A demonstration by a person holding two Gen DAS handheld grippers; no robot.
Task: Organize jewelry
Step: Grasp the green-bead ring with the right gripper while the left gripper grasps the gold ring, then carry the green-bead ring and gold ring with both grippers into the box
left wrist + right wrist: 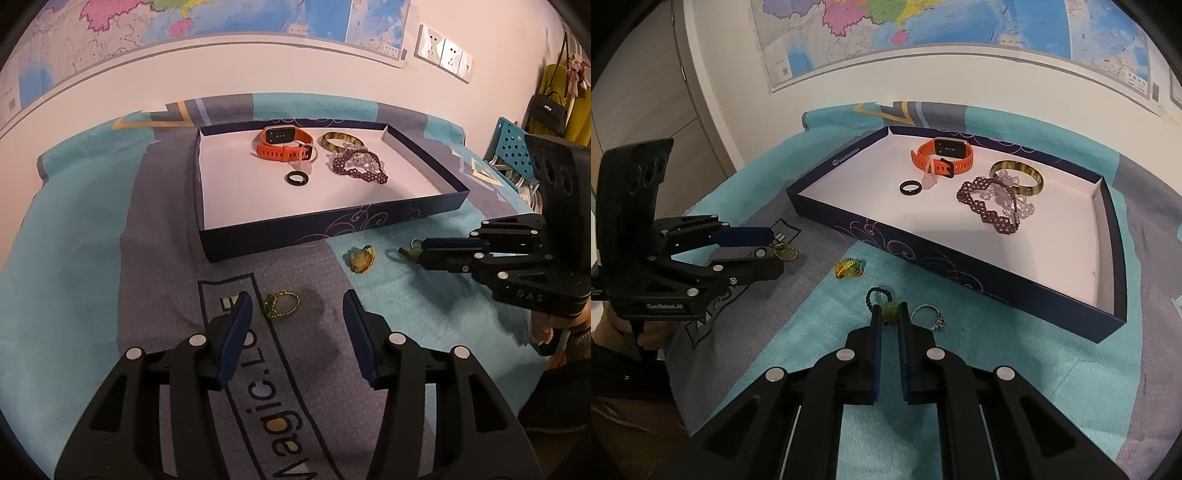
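A dark blue tray (332, 229) (945, 258) holds an orange watch (284, 146) (942, 155), a black ring (297, 178) (909, 187), a brown bangle (341, 140) (1015, 177) and a purple beaded bracelet (360, 166) (986, 206). On the cloth lie a gold-green ring (282, 304) (785, 252), a yellow pendant (362, 258) (847, 268) and a silver ring (929, 316). My left gripper (297, 306) (777, 251) is open around the gold-green ring. My right gripper (889, 312) (419, 251) is shut on a green bead charm (890, 312) with a dark loop.
A teal and grey printed cloth (74, 258) covers the table. A wall with a map (923, 33) stands behind. A blue perforated bin (511, 142) and hanging bags (554, 107) are at the far right.
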